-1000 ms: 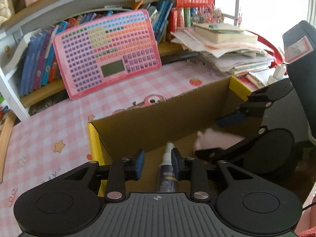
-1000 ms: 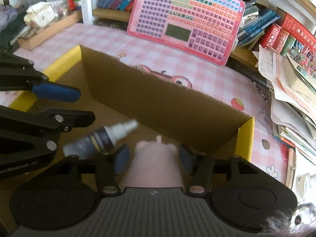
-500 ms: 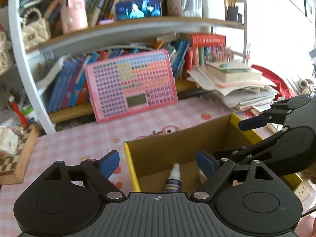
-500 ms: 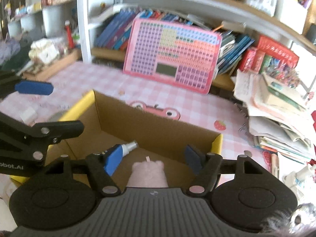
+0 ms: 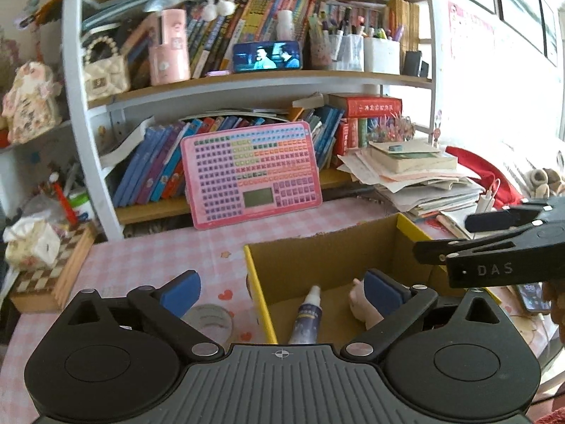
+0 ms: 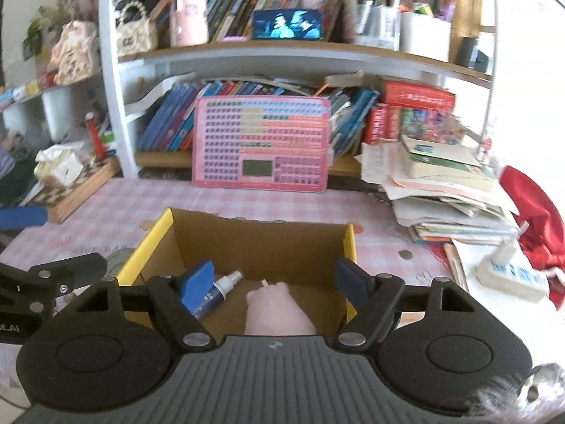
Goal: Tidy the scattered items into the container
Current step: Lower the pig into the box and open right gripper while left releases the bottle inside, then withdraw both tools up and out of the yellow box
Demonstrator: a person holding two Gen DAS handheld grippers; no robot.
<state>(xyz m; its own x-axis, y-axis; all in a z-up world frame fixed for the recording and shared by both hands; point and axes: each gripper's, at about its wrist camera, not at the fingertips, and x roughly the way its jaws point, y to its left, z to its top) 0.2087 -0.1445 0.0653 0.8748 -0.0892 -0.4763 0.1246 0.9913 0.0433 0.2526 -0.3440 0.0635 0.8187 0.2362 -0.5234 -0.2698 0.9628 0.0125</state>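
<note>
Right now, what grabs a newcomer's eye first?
The big pink keyboard-style toy pad, leaning against the bookshelf at the back of the pink checked table. Nearer, the open cardboard box with yellow edges holds a small spray bottle lying beside a pink plush toy; both tongs are opening, empty, above it.

Strong daylight is admitted from beyond the right-hand fingers, where the white wall (image 5: 494,106) is washed out by glare. Straight lines are bowed by fisheye distortion and the corners are darkened. The white-framed wooden bookshelf (image 6: 116,70) above the fingers is smeared by motion blur in the right wrist view.
</note>
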